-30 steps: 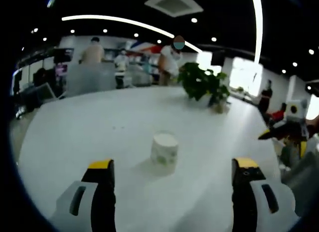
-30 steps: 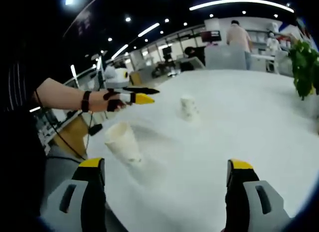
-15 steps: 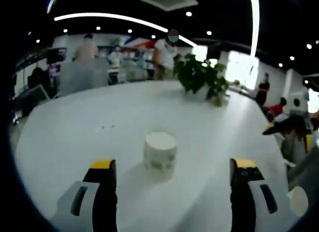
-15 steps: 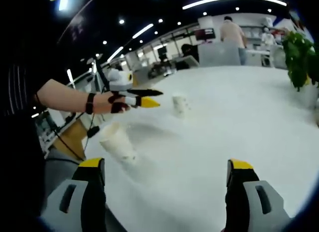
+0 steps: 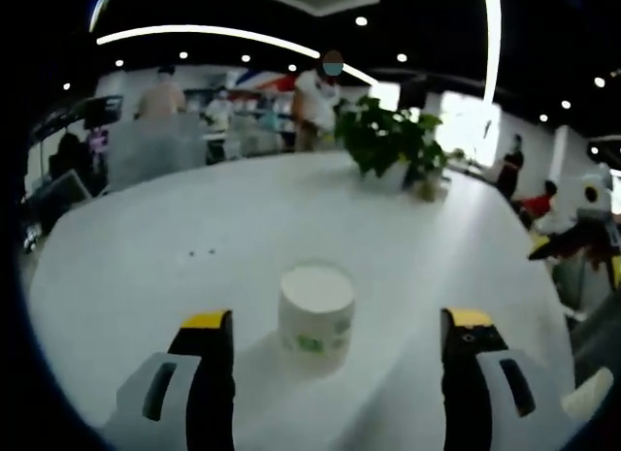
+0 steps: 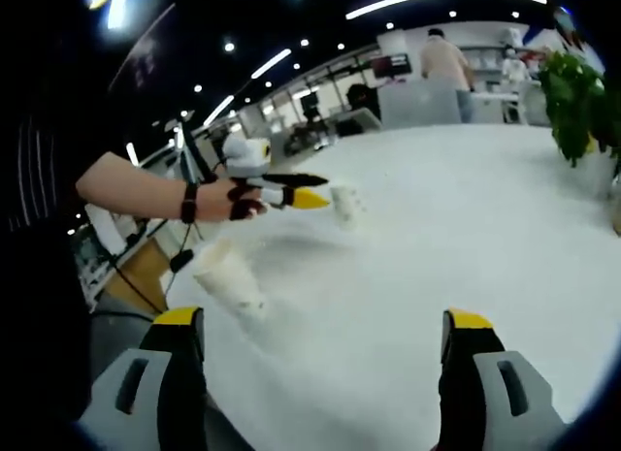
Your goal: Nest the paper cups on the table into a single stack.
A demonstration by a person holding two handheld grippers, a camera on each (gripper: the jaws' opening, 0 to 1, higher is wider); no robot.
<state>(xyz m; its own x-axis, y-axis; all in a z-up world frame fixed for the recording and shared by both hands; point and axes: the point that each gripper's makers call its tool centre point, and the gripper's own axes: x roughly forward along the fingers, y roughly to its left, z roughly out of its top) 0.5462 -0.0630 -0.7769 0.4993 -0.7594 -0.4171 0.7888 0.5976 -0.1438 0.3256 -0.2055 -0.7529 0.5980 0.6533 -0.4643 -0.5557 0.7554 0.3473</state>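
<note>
A white paper cup (image 5: 316,315) with a green print stands on the white table (image 5: 175,228), its flat end up, just ahead of my left gripper (image 5: 336,320). That gripper is open, its jaws wide on either side of the cup and not touching it. In the right gripper view the same cup (image 6: 342,201) sits at the yellow tip of the left gripper (image 6: 291,194), held by a hand. A second paper cup (image 6: 228,276) stands wider end up near the table's edge; its rim (image 5: 592,398) shows low right. My right gripper (image 6: 322,320) is open and holds nothing.
A potted green plant (image 5: 393,145) stands at the far side of the table, the same plant (image 6: 577,102) at the right. People and counters are beyond the table. The table's edge (image 6: 184,296) runs close to the second cup.
My left gripper has moved forward toward the printed cup, which now sits closer between its jaws. The right gripper has barely moved.
</note>
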